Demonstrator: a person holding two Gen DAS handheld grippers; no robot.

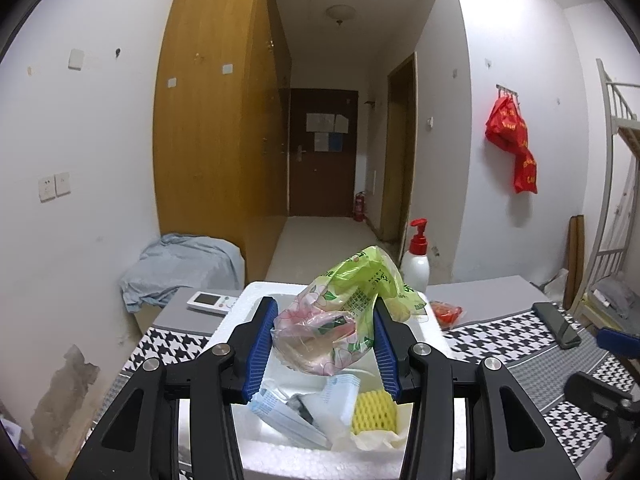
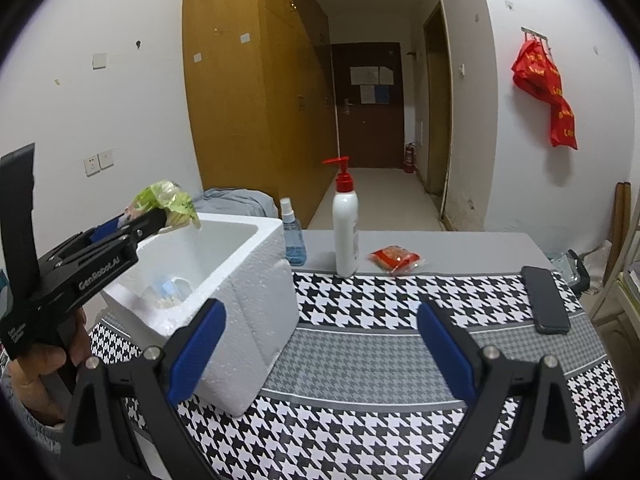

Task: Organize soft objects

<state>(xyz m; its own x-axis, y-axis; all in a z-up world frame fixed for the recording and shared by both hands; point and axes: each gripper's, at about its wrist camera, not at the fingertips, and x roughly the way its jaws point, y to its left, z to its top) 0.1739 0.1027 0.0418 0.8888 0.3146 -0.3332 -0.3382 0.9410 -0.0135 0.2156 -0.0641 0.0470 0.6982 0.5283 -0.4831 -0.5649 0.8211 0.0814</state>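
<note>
Left wrist view: the left hand-held gripper (image 1: pixel 325 340) is partly closed, its blue pads pressing both sides of a crumpled green and pink plastic bag (image 1: pixel 344 312) held above the open white foam box (image 1: pixel 256 304). The box stands on the houndstooth-covered worktop (image 2: pixel 360 360) and contains a yellow foam fruit net (image 1: pixel 374 414) and packets. The right hand-held gripper (image 2: pixel 320 344) stands wide open and empty over the worktop, beside the box.

Left hand-held gripper (image 1: pixel 324 320): black frame, blue ribbed pads, silver screws, "GenRobot.AI" lettering.
</note>
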